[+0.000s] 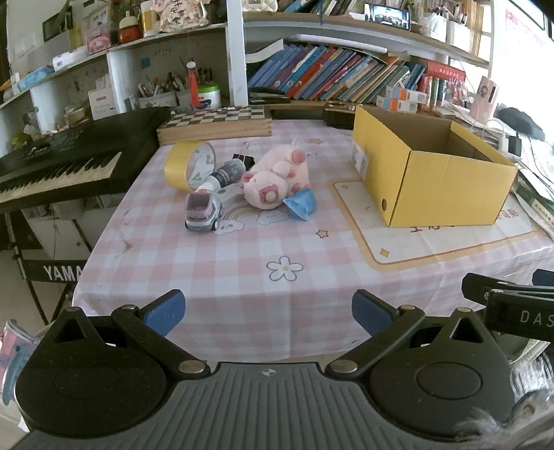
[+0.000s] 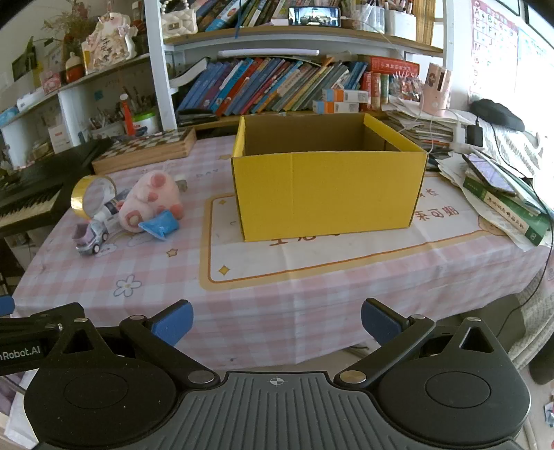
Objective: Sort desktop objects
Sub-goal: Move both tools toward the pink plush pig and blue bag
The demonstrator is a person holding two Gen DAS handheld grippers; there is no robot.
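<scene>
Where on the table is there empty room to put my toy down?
The near strip of tablecloth, between the toy car and the table's front edge, is bare. So is the mat in front of the yellow box. It is crowded around the pink plush, where the tape roll and car huddle.

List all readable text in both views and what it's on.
"YAMA", cut off: keyboard stand
"DAS", cut off: right tongs' body
"nRobot.AI", cut off: left tongs' body
Alphabet letters: wall chart
"DAY": tablecloth
Chinese characters: mat, partly hidden by the box
Book spines and green book: too small
</scene>
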